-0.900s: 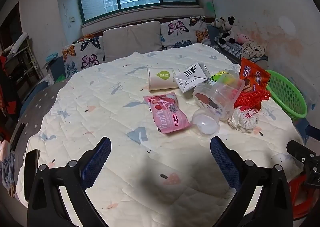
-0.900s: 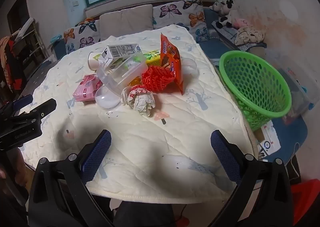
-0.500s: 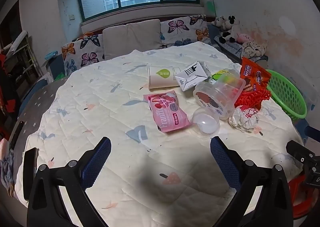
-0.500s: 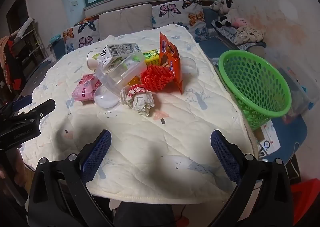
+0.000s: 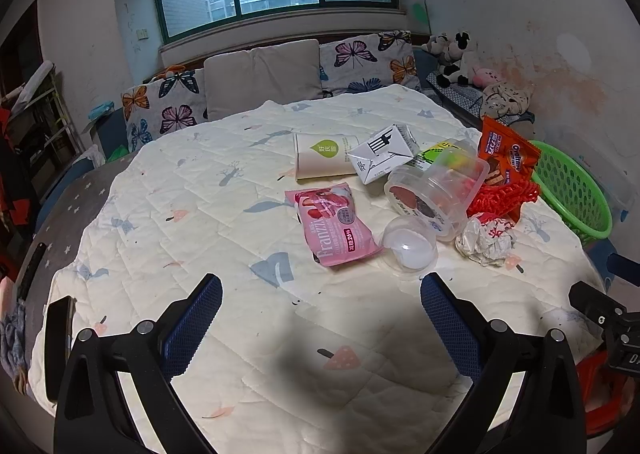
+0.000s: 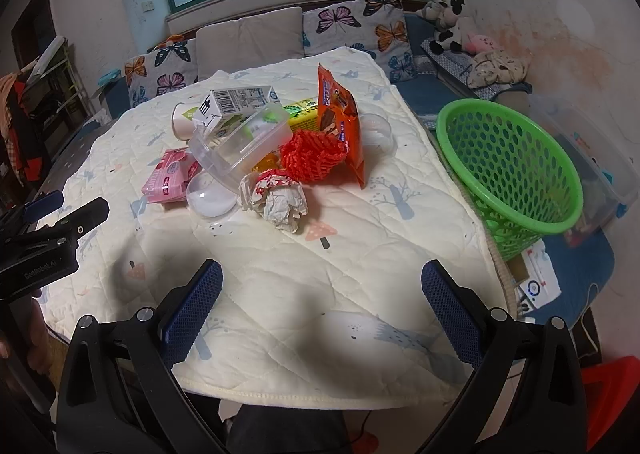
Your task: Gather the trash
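Lying clustered on the quilted table (image 5: 208,190), the trash sits ahead of both grippers, well apart from them: pink wrapper (image 5: 334,224), crumpled paper (image 6: 280,198), clear tub (image 5: 438,190), orange snack bag (image 6: 340,122). The tub partly hides the yellow-green packet (image 6: 302,112). Only the right wrist view shows the whole green basket (image 6: 512,170). Left gripper (image 5: 320,314) and right gripper (image 6: 322,302) stand released, empty.
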Available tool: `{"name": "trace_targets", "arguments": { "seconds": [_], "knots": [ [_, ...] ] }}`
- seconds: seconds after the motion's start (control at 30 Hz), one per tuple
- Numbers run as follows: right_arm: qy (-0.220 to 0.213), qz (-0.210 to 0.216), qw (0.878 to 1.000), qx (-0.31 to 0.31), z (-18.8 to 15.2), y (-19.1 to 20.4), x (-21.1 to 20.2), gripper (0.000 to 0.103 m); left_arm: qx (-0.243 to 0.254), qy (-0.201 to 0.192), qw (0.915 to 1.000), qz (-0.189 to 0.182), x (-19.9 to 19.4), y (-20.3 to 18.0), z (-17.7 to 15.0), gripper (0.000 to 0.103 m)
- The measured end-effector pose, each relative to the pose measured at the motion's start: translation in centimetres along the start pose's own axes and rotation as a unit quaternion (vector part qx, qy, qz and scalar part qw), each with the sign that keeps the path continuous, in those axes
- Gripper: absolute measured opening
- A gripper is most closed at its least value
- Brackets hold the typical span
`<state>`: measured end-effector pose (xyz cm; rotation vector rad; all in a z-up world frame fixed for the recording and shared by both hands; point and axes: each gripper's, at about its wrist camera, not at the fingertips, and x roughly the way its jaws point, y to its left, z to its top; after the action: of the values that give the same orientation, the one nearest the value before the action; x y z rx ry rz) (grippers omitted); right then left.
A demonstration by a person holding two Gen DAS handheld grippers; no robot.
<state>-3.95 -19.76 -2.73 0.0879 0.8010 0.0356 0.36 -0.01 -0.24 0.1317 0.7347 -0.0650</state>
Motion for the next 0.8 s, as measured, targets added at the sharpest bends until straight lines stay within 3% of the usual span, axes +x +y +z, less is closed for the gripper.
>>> {"name": "trace_targets", "arguments": {
  "seconds": [0.8],
  "knots": [
    [0.006, -0.001, 1.000, -0.001, 0.4, 0.1, 0.7, 0.099, -0.002, 0.005, 1.0000, -0.002, 0.5, 0.1, 0.2, 0.096]
  ]
}}
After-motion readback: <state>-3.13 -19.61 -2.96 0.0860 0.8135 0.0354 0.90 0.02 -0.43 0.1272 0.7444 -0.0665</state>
